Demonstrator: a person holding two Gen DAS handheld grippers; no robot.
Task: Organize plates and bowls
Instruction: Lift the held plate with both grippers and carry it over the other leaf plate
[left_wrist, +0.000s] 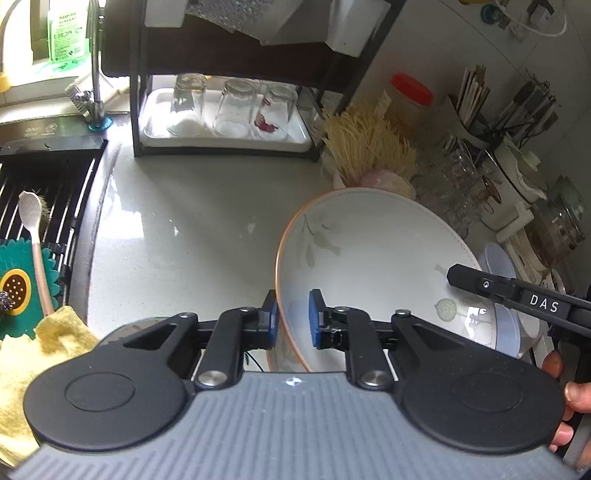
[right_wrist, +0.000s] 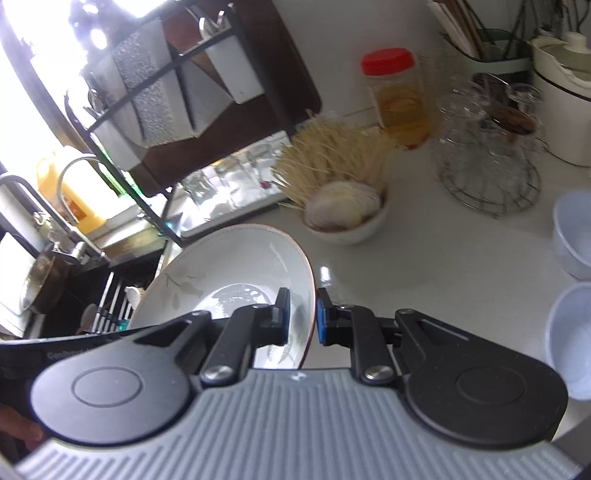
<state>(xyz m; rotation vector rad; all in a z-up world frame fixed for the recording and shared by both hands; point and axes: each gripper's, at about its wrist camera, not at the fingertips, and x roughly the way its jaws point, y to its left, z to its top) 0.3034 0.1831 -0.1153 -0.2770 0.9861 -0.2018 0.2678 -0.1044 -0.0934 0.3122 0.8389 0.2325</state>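
**Porcelain plate carried between two clamps**

White porcelain with an orange rim and pale leaf prints: that is the plate we hold above the pale tabletop, clear of its surface as far as we can judge. Going left to right, the sink rack lies at the far left. Then comes the left hand-held gripper, its blue pads nearly closed and pinching the plate's near-left rim. The right hand-held gripper is clamped just as narrowly on the opposite edge. Beyond it, two pale blue bowls sit at the tabletop's right side.

We judge the step in hand to be carrying the plate to its stacking place. To do it well, we should keep both clamps firm and move the two hands together, so neither rim twists out of the pads. We should also keep the plate clear of the brush bowl and the glassware nearby.

Our plate is tilted, its hollow face turned up and toward the cameras. It looks slightly oval, though the fisheye may exaggerate this. Its longer line seems to run roughly from one clamp to the other.
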